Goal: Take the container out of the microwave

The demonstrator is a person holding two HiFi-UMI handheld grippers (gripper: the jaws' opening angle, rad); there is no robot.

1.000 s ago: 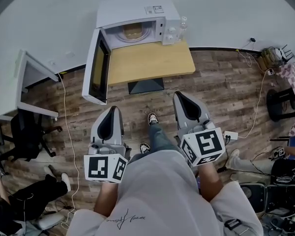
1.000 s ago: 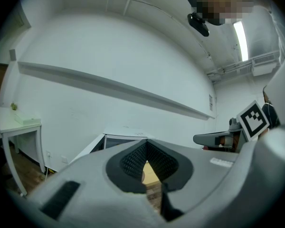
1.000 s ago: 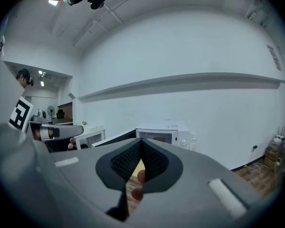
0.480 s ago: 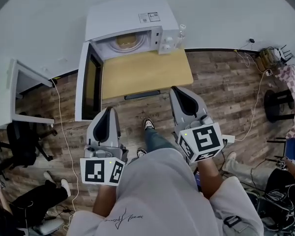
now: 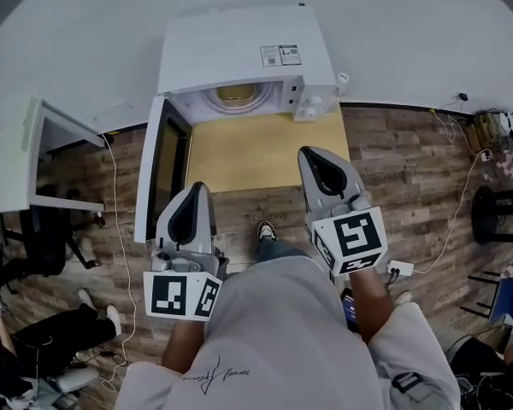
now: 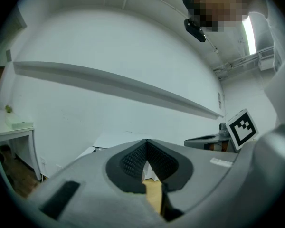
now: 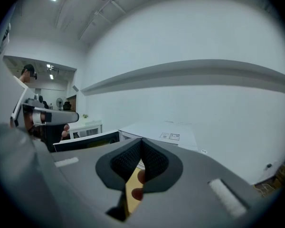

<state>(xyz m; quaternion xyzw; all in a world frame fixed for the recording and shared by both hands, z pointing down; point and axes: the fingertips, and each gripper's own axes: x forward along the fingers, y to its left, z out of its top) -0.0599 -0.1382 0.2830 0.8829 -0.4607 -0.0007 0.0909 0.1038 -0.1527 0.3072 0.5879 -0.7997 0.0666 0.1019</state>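
The likeliest trouble from here is a clumsy entry. The low, round, tan container [image 5: 237,96] sits well back inside the boxy white microwave [image 5: 239,49], on its pale round turntable [image 5: 215,105], and the cavity's roof hides its far half in the head view. A tool reaching in would have little headroom, I judge, and could knock the upper lip of the opening or push the container further back instead of catching it. Neither tool is ready to take hold. The grey left tool [image 5: 194,190] has its ribbed pads pressed together at the tips with nothing between them. The grey right tool [image 5: 313,154] is likewise closed and empty, so one of them has to spread before it goes in. Spreading late, inside the cavity, risks a jaw striking the container's rim and tipping it. The dark-windowed white door [image 5: 161,173] stands swung wide to the left, near the left tool, and a nudge from that side could swing it. The right tool hangs over the near edge of the light wooden surface [image 5: 256,148], apart from the microwave's mouth, so it looks to have the clearer path. The container itself shows a yellowish-brown top and a rounded outline. Whether it has a lid, handles or contents cannot be made out, so how firmly it can be pinched stays a guess.
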